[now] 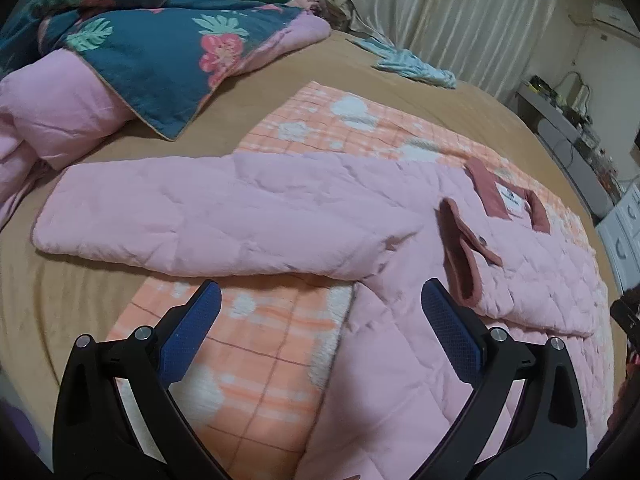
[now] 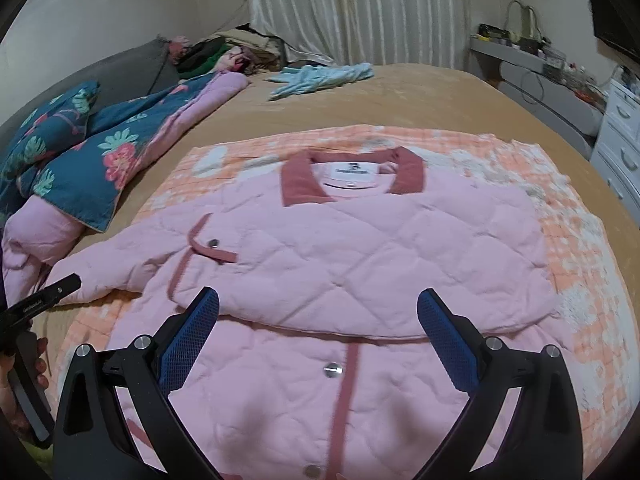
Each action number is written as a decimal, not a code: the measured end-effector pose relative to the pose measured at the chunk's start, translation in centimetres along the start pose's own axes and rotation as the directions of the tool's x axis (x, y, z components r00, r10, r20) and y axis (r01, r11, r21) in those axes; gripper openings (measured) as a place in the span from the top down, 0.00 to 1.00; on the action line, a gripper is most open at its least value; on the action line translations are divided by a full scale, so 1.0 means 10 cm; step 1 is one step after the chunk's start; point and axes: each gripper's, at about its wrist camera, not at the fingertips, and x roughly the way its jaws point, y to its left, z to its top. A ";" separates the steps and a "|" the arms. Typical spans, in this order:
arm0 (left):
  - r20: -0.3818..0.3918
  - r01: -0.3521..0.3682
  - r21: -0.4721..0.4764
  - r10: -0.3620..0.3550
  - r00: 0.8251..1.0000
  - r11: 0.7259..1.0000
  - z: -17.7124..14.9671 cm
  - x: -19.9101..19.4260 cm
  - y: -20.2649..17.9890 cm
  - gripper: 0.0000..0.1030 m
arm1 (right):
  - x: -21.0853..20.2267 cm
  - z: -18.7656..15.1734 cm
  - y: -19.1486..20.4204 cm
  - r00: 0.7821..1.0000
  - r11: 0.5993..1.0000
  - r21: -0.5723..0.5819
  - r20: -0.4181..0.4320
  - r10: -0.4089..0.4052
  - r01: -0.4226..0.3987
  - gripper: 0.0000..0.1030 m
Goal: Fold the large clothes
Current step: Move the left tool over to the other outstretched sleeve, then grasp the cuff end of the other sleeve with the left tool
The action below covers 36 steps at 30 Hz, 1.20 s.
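A pink quilted jacket (image 2: 360, 248) with a dark pink collar (image 2: 352, 176) lies front-up on an orange checked blanket (image 2: 580, 248). One sleeve is folded across the chest, its cuff (image 2: 212, 248) lying to the left. The other sleeve (image 1: 208, 216) stretches out flat to the left. My left gripper (image 1: 320, 300) hovers open over the blanket and the jacket's side, just below that sleeve. My right gripper (image 2: 318, 304) hangs open above the jacket's front, over the snap placket (image 2: 344, 372). Neither holds anything. The left gripper (image 2: 44, 300) and a hand also show at the right wrist view's left edge.
The tan bed (image 2: 420, 96) holds a crumpled teal floral quilt with pink lining (image 1: 152, 52) at the left and a light blue garment (image 2: 320, 76) at the back. Curtains (image 2: 360, 12) hang behind. White drawers (image 2: 620, 140) and a cluttered shelf (image 2: 532, 64) stand at the right.
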 end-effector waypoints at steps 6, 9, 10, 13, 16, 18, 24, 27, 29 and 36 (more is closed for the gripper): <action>0.023 -0.048 -0.045 0.049 0.999 0.998 0.04 -0.03 0.23 0.09 | 0.03 0.05 0.28 1.000 0.999 -0.035 0.004 0.027 -0.027 0.04; 0.027 -0.066 -0.080 0.068 0.997 0.995 0.06 -0.03 0.37 0.09 | 0.06 0.09 0.48 0.999 0.997 -0.068 0.004 0.047 -0.046 0.04; 0.030 -0.077 -0.087 0.080 0.996 0.993 0.07 -0.03 0.41 0.09 | 0.07 0.10 0.53 0.999 0.996 -0.078 0.005 0.052 -0.052 0.04; 0.027 -0.088 -0.123 0.092 0.995 0.988 0.08 -0.01 0.54 0.09 | 0.09 0.13 0.72 0.997 0.991 -0.110 0.005 0.072 -0.071 0.04; 0.018 -0.106 -0.156 0.110 0.994 0.982 0.09 0.02 0.67 0.09 | 0.11 0.16 0.91 0.996 0.985 -0.145 0.005 0.093 -0.092 0.04; 0.018 -0.116 -0.177 0.121 0.992 0.977 0.08 0.02 0.75 0.09 | 0.12 0.18 1.05 0.994 0.980 -0.170 0.002 0.107 -0.105 0.04; 0.019 -0.139 -0.229 0.147 0.989 0.963 0.10 0.01 0.98 0.09 | 0.20 0.21 1.43 0.989 0.961 -0.233 -0.017 0.149 -0.149 0.04; 0.017 -0.151 -0.260 0.161 0.987 0.954 0.10 0.01 1.09 0.09 | 0.25 0.22 1.60 0.985 0.952 -0.255 -0.028 0.170 -0.172 0.04; 0.011 -0.169 -0.275 0.179 0.984 0.947 0.10 0.03 1.17 0.09 | 0.31 0.21 1.74 0.983 0.943 -0.277 -0.041 0.179 -0.183 0.04; -0.022 -0.187 -0.342 0.191 0.981 0.921 0.08 0.11 1.45 0.09 | 0.53 0.13 2.06 0.976 0.924 -0.315 -0.089 0.198 -0.216 0.04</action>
